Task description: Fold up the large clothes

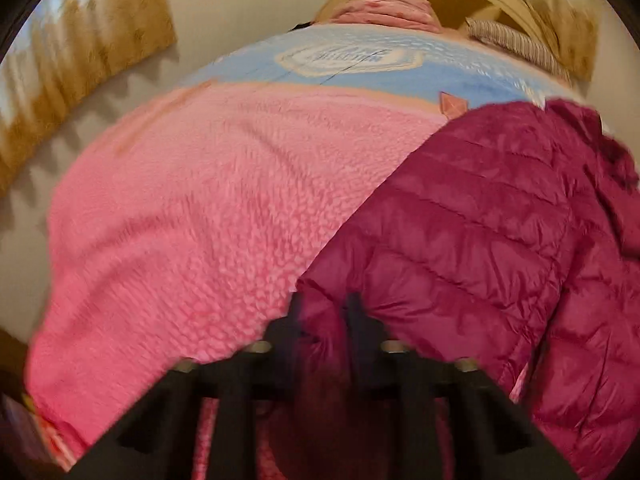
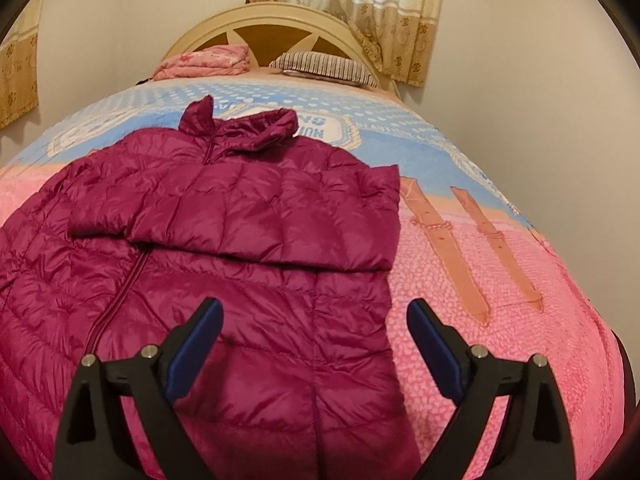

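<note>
A magenta quilted puffer jacket (image 2: 224,216) lies front up on the bed, collar toward the headboard. Its right sleeve is folded across the chest. In the left wrist view the jacket (image 1: 480,216) fills the right side, and my left gripper (image 1: 324,304) is shut on its left sleeve end, with fabric pinched between the dark fingers. This view is blurred. My right gripper (image 2: 314,312) is open and empty, with blue pads (image 2: 430,340), hovering just above the jacket's lower right hem.
The bed has a pink and blue fleece blanket (image 2: 520,280). A folded pink quilt (image 2: 204,60) and a striped pillow (image 2: 324,66) lie by the cream headboard (image 2: 280,20). Curtains (image 2: 384,4) hang behind. Walls flank the bed on both sides.
</note>
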Tool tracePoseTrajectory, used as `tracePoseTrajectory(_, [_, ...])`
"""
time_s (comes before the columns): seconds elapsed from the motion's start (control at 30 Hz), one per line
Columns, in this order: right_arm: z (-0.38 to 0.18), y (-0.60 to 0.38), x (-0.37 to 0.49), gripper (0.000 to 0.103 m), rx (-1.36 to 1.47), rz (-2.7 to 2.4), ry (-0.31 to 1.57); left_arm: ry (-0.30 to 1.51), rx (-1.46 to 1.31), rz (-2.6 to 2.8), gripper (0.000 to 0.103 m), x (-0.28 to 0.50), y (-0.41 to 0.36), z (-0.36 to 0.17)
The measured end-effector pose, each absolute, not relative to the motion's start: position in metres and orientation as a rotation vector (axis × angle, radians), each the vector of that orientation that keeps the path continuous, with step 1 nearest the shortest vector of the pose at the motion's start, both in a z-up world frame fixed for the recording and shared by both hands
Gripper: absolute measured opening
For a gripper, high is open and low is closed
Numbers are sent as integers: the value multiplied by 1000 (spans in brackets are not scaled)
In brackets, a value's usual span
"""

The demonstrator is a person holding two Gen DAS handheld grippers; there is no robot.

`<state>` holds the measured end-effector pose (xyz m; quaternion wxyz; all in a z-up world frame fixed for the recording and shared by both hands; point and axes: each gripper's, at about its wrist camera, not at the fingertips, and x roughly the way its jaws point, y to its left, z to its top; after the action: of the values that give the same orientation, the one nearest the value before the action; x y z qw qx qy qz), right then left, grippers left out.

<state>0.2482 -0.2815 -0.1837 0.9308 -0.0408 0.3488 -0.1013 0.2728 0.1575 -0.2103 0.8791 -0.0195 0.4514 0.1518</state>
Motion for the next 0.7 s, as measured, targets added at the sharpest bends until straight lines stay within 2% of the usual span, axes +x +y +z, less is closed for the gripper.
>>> tracePoseTrajectory(0.07, [-181,-286,246,95,-69,-215,701,935,-43,321,9,277,159,-199])
tracePoseTrajectory(0.23, [-175,-301,244,95,-72,-233,674,834,34,432,6,292,166,-151])
tracePoseTrajectory(0.4, [-174,-330,247,95,-59,-291,669,712,134,466,5,316,139,-97])
tracePoseTrajectory(0.7, [-167,-376,241,96,-9,-364,652,556,269,238,1,347,-27,-47])
